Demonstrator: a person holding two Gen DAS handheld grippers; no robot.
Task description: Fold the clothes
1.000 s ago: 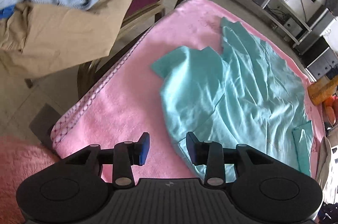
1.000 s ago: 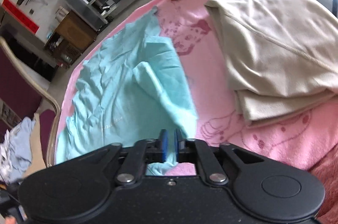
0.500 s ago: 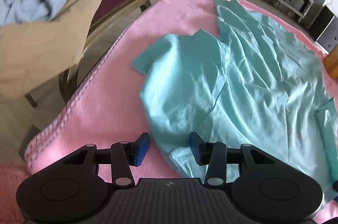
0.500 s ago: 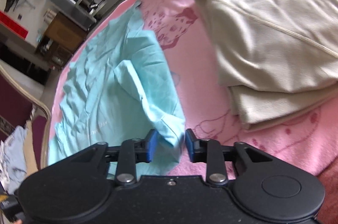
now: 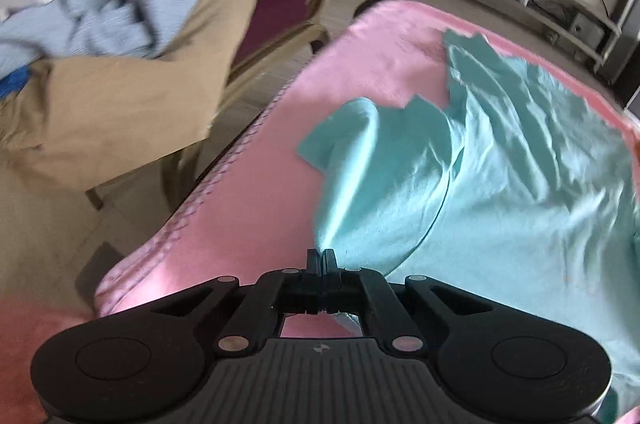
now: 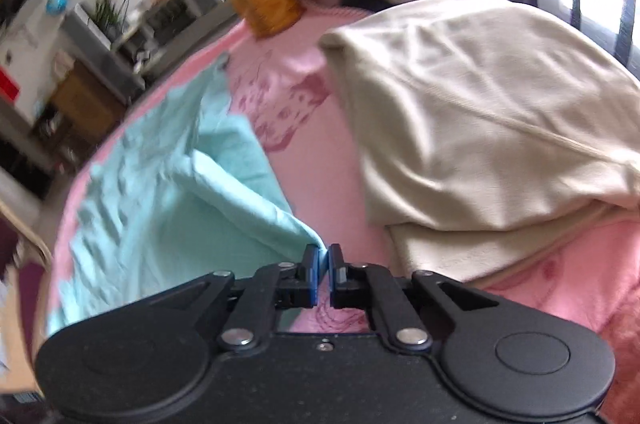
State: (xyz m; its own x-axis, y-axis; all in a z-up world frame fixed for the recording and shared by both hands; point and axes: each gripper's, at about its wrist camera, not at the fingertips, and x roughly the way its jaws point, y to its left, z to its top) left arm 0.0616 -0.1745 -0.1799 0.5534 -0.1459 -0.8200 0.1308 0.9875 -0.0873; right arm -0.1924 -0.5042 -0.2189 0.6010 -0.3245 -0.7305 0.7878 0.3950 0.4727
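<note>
Both the left tongs (image 5: 321, 258) and right tongs (image 6: 323, 258) are pinched shut on near edges of the teal shirt (image 5: 500, 184) spread mid-frame on the pink-covered table (image 5: 256, 224), so a lift-and-fold seems next.

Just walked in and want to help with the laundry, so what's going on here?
A person with a gripper in each hand is folding a teal T-shirt spread on a pink blanket. The left gripper and right gripper have each clamped shut on a near corner of the shirt. A folded cream garment lies beside it, and more clothes wait on a chair.
</note>
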